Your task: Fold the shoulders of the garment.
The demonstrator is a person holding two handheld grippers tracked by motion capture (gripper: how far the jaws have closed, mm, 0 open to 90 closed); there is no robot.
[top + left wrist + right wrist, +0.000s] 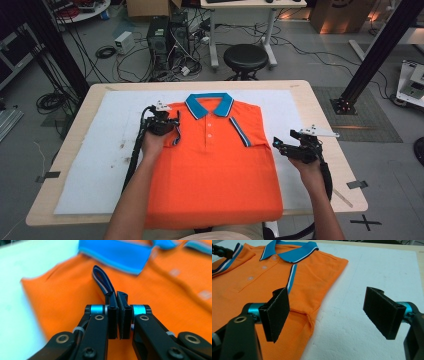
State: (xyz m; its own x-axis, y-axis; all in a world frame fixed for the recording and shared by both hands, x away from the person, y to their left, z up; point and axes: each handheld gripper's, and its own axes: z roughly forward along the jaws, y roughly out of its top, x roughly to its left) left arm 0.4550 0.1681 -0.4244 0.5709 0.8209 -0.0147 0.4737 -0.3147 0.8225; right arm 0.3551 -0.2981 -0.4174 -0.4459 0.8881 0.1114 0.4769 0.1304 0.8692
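Here the near hem of the orange polo shirt (210, 165) is cut off by the bottom edge of the high view, where both forearms come in. In the left gripper view the far part of the shirt is blurred, so its buttons show as pale smudges. Whether the left tool's pads actually pinch the sleeve trim is hard to make out, since the trim rises just behind their tips.

The shirt lies flat, front up, on a white sheet (95, 165) that covers most of the counter (320, 107). It is folded to a neat rectangle with both sleeves turned in over the chest. The collar (210, 104) is blue with a thin white stripe, at the far end, and each sleeve cuff carries a matching blue and white band.

The right tool (278, 145) hovers near the shirt's right edge, over the white sheet, pointing left toward it; its jaws stand wide apart with nothing between them. Its hand grips the body from the near side.

The left tool (172, 131) sits farther off, low on the folded left sleeve. Its jaws are pressed together, with the looped cuff band (102, 280) touching their tips.
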